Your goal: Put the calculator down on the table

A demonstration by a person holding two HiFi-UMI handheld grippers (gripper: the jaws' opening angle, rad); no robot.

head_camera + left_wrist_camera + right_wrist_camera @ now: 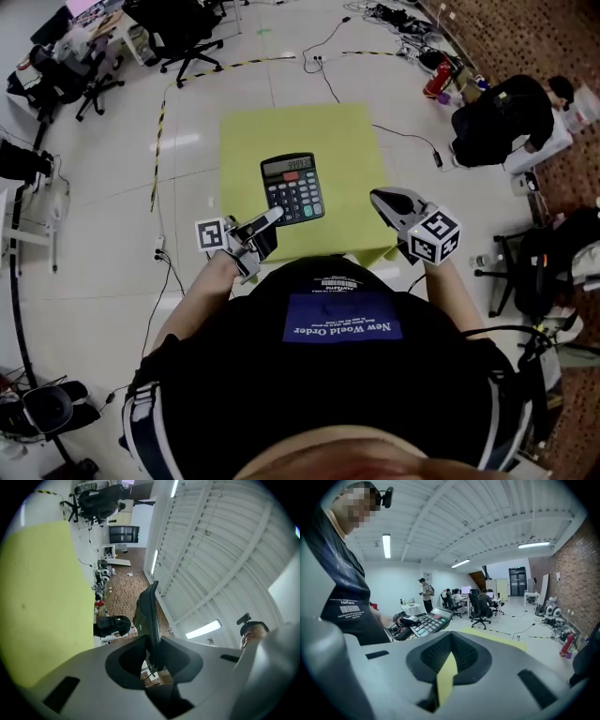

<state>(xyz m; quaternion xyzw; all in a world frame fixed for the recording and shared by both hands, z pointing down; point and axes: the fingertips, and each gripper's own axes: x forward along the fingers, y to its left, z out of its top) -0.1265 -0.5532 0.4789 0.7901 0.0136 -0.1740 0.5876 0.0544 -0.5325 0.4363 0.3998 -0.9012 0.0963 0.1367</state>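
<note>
Head view. Gripping the calculator point(292, 187) by its near left corner with the left tongs point(272, 217), clamped on the casing. Hanging it over the near half of the worktop point(244, 141), keys up, long axis running from the worktop's near edge toward its far edge, display end farthest out. Holding the right tongs point(386, 200) off the worktop's near right corner, apart from the calculator, pinched narrow and carrying nothing.

Left gripper view. Pinching the calculator point(151, 620) edge-on between both jaws of the left tongs point(152, 654), a thin dark slab running straight out from the grip. Showing the worktop point(42, 597) along the left side, with open air between it and the casing.

Right gripper view. Looking across the worktop point(497, 639) and catching the calculator point(429, 620) raised clear above its near edge, tilted with the display end higher. Closing the right tongs point(449, 654) down to a sliver, only worktop yellow showing in the slit, nothing in there.

Judging the coming move as a plain lowering by the left side alone: worktop lying directly under the calculator, so dropping the high display end level, settling the back flat along that same near-to-far axis, then parting the tongs.
</note>
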